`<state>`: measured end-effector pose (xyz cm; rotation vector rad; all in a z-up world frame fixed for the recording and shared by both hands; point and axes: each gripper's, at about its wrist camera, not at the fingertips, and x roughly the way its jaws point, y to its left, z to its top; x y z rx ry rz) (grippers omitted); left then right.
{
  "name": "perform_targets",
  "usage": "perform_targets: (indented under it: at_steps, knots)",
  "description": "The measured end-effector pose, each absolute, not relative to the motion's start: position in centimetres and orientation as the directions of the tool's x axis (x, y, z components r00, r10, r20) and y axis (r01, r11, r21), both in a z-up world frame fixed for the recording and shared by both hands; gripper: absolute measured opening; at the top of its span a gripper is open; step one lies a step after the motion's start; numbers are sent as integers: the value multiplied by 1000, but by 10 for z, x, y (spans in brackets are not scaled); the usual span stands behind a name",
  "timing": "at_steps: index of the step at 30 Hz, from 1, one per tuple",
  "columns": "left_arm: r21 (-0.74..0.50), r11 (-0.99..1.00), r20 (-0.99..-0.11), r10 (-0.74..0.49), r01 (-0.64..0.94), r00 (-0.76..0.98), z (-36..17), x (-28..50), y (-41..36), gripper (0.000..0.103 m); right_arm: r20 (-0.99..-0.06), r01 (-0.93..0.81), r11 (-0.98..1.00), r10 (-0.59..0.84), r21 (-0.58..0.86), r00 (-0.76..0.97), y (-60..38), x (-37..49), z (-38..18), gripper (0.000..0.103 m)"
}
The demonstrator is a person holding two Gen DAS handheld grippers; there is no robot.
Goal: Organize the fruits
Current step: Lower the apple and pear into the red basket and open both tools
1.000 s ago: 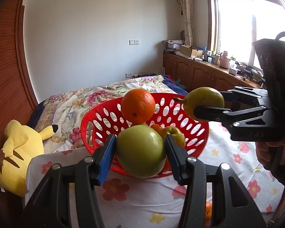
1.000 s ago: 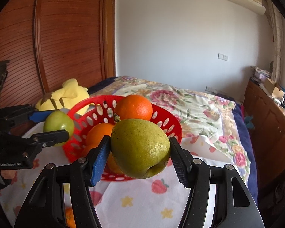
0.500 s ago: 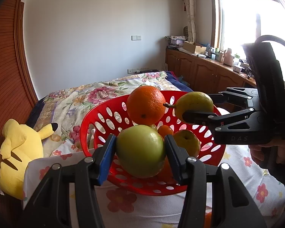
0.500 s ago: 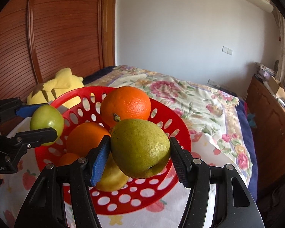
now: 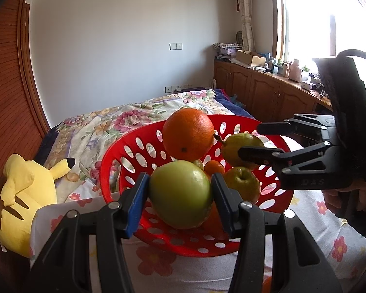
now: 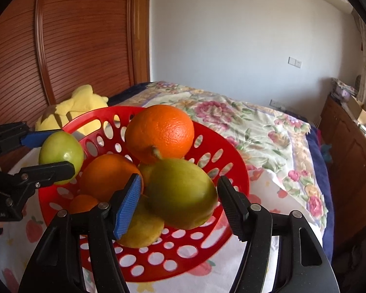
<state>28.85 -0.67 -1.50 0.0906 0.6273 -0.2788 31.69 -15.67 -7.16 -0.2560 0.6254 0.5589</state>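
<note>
Over a red basket [image 6: 222,178] already holding oranges and other fruit, the right gripper [image 6: 179,205] has just been opening, its pear [image 6: 180,193] loose between the jaws; the left gripper [image 5: 180,199] clamps a green apple [image 5: 180,193] at the near rim, not yet released.

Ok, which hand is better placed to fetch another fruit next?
Right. The right gripper has jaws that have just been opening, so the pear sits loose between them over the red basket. The left gripper is shut on the green apple.
</note>
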Motion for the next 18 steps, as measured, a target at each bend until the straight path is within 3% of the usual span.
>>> perform_targets:
  at_steps: [18]
  knots:
    - [13,973,-578,-179,228,796,-6,301,11,51,-575,-560,827,435,-48,693,-170,273,-64,67]
